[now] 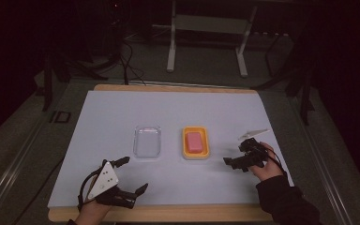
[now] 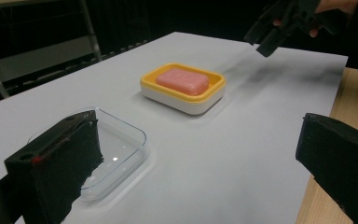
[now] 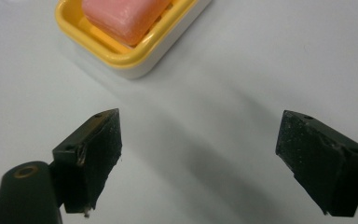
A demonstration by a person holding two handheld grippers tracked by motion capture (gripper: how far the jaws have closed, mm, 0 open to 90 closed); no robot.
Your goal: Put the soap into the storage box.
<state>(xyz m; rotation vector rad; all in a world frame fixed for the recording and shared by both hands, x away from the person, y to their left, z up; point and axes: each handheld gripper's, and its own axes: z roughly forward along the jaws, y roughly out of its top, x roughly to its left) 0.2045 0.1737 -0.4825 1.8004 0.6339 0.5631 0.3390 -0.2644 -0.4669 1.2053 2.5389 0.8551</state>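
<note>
Soap (image 1: 194,140) lies in yellow dish (image 1: 186,149)

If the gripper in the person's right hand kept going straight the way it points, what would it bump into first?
Most likely the yellow soap dish holding the pink soap; the open right gripper points at it across bare white table cover.

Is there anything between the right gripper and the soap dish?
No. In the high view, just bare white sheet lies between the right gripper and the soap dish.

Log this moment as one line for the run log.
left tool: open, near clear lid | right tool: open, beside soap dish | pink soap: in dish, untouched
</note>
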